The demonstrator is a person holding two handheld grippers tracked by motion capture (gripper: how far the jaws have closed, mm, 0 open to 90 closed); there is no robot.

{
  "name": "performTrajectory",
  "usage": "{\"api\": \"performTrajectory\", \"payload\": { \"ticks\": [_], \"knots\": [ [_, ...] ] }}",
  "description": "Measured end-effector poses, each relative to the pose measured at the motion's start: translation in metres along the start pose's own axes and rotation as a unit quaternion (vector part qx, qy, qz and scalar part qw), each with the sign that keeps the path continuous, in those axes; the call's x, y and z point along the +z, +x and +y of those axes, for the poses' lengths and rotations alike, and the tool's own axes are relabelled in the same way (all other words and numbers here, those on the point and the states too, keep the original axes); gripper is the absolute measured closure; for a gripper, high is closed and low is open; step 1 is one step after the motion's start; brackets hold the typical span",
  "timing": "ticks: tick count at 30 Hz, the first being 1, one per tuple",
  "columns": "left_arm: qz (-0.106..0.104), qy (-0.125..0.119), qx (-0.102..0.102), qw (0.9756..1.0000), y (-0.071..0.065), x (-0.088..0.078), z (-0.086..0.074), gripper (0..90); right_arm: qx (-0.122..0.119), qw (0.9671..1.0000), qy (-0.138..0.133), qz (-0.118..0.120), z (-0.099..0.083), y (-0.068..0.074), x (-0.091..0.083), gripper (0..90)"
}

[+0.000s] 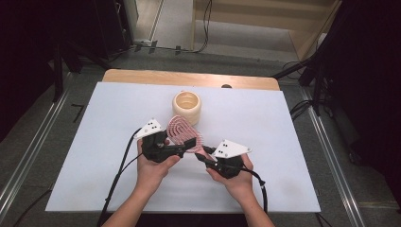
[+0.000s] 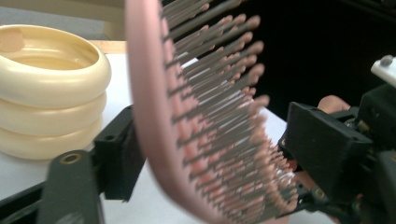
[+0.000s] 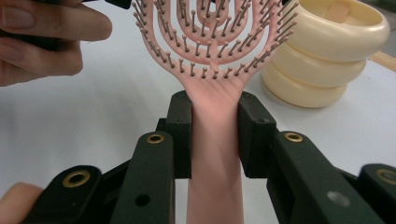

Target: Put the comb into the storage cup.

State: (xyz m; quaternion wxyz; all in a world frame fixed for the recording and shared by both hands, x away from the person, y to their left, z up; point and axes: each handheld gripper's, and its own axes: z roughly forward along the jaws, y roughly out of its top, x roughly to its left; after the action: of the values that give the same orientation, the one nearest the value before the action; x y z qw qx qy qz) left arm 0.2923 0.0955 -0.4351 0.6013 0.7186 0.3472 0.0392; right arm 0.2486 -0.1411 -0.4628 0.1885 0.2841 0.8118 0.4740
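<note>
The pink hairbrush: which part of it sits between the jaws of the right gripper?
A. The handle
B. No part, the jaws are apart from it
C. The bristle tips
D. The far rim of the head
A: in the right gripper view, the right gripper has its two black jaws pressed on either side of the pink hairbrush at its handle, just below the bristled head.

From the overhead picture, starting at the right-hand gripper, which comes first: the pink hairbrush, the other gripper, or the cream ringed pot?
1. Hairbrush: its handle is clamped in the right gripper.
2. Left gripper: just to the left, at the brush head.
3. Cream pot: farther back, mid-table.
</note>
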Motion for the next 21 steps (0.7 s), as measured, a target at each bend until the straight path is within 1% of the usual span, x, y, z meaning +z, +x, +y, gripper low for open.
{"api": "performTrajectory", "payload": {
  "ticks": [2,3,4,5,7,9,15,21],
  "knots": [
    [0.011,-0.004,-0.003,0.9999,-0.0015,-0.0007,0.0013,30.2,-0.003,1.0000,-0.003,0.001,0.0002,0.0013,0.0011,67.7],
    [0.009,-0.007,-0.006,0.9999,-0.0015,-0.0008,0.0018,33.7,-0.002,1.0000,-0.003,0.001,0.0005,0.0026,0.0018,67.7],
    [0.003,-0.010,-0.009,0.9999,-0.0013,-0.0011,0.0027,35.4,-0.005,1.0000,-0.004,0.001,0.0007,0.0031,0.0024,67.7],
    [0.003,-0.012,-0.009,0.9999,-0.0015,-0.0011,0.0032,37.1,-0.004,1.0000,-0.004,0.001,0.0010,0.0041,0.0028,67.7],
    [0.010,-0.011,-0.012,0.9998,-0.0019,-0.0019,0.0041,40.2,-0.004,1.0000,-0.006,0.000,0.0014,0.0053,0.0034,67.7],
    [0.010,-0.010,-0.018,0.9997,-0.0012,-0.0020,0.0044,43.5,-0.004,1.0000,-0.009,-0.001,0.0017,0.0057,0.0038,67.7],
    [0.010,-0.007,-0.023,0.9997,-0.0011,-0.0010,0.0043,48.2,-0.005,0.9999,-0.012,-0.007,0.0022,0.0076,0.0040,67.7],
    [0.001,-0.001,-0.040,0.9992,0.0017,0.0007,0.0044,50.4,-0.004,0.9998,-0.012,-0.014,0.0010,0.0084,0.0054,67.6]
  ]
}}
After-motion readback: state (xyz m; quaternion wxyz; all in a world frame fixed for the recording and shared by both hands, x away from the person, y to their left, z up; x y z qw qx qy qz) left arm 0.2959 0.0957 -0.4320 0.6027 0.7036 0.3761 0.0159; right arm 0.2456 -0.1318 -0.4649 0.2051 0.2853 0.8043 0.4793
